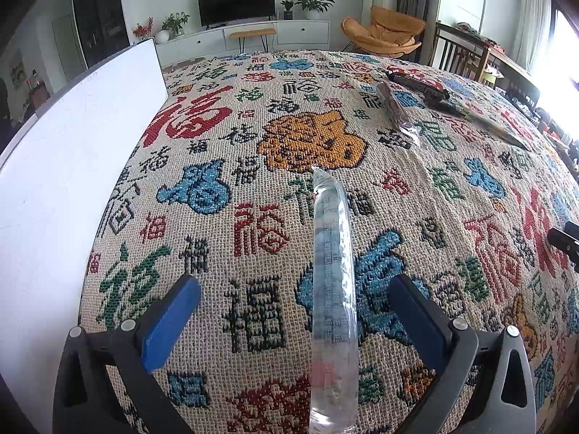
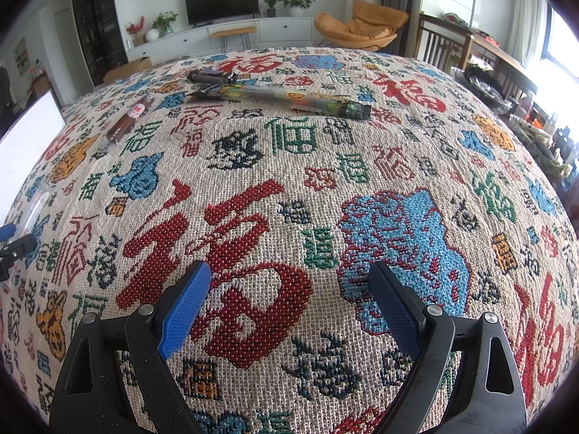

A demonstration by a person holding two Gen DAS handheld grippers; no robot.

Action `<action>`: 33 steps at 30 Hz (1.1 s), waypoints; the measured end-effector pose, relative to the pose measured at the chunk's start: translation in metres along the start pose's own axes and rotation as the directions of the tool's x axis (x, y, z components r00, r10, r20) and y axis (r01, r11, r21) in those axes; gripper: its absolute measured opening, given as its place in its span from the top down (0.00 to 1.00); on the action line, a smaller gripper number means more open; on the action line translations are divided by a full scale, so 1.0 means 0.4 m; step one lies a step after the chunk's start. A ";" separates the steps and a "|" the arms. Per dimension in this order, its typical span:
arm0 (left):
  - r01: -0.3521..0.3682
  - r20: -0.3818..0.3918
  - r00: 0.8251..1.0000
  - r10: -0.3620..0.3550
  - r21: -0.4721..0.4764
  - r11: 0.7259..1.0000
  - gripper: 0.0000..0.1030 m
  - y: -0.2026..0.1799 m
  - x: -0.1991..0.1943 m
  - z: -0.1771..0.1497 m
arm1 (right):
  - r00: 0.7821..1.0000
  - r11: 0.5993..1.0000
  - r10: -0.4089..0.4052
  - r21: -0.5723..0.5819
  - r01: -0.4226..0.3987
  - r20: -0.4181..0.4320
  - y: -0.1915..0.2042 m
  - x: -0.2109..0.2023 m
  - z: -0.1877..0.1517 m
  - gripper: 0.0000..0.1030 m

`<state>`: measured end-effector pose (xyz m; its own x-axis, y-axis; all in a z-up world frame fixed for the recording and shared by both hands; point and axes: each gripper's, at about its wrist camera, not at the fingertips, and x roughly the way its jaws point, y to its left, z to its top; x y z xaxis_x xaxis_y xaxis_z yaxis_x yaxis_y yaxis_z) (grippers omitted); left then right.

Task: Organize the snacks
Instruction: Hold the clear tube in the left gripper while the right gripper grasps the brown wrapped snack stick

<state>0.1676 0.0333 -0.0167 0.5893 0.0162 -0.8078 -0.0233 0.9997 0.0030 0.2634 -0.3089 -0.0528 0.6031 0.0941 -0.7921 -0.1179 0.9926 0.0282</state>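
A long clear plastic snack packet (image 1: 333, 289) lies on the patterned cloth (image 1: 253, 144) between the open fingers of my left gripper (image 1: 293, 293), untouched by either pad. A brown sausage stick (image 1: 392, 108), a dark wrapper (image 1: 416, 81) and a long green packet (image 1: 499, 126) lie at the far right. In the right wrist view my right gripper (image 2: 289, 293) is open and empty above the cloth. The long green packet (image 2: 289, 99), the dark wrapper (image 2: 213, 76) and the sausage stick (image 2: 126, 119) lie far ahead of it.
A white box (image 1: 72, 144) stands at the left edge of the table; it also shows in the right wrist view (image 2: 29, 126). My left gripper's tip (image 2: 14, 246) shows at the left edge there. Chairs, a TV cabinet and plants stand beyond the table.
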 end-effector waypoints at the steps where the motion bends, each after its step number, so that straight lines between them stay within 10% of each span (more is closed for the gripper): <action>1: 0.000 0.000 1.000 0.000 0.000 1.000 0.00 0.000 0.000 0.000 | 1.000 1.000 0.000 0.000 0.000 0.000 0.000 0.000 0.000 0.11; 14: 0.001 0.001 1.000 -0.001 0.000 1.000 0.00 0.002 0.000 -0.001 | 0.992 0.999 0.053 -0.008 -0.054 -0.110 0.033 0.021 0.067 0.10; 20: 0.002 0.001 1.000 -0.002 -0.001 1.000 0.00 0.003 0.000 -0.001 | 0.949 0.952 0.286 -0.077 -0.297 -0.135 0.276 0.055 0.285 0.11; 26: 0.002 0.001 1.000 -0.002 -0.001 1.000 0.00 0.004 0.001 -0.002 | 0.928 0.956 0.267 -0.052 -0.290 -0.259 0.463 0.251 0.422 0.15; 29: 0.003 0.002 1.000 -0.003 -0.001 1.000 0.00 0.005 0.001 -0.002 | 0.931 0.968 0.239 -0.010 -0.251 -0.275 0.490 0.314 0.427 0.36; 31: 0.003 0.002 1.000 -0.003 -0.002 1.000 0.00 0.005 0.001 -0.002 | 0.954 0.982 0.167 -0.050 -0.185 -0.251 0.502 0.315 0.425 0.75; 33: 0.003 0.002 1.000 -0.003 -0.002 1.000 0.00 0.005 0.003 -0.003 | 0.953 0.980 0.163 -0.069 -0.186 -0.253 0.498 0.314 0.424 0.81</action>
<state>0.1674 0.0354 -0.0183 0.5910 0.0130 -0.8066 -0.0230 0.9997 -0.0007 0.4496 -0.0862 -0.0433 0.3558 0.2326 -0.9051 -0.2823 0.9500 0.1332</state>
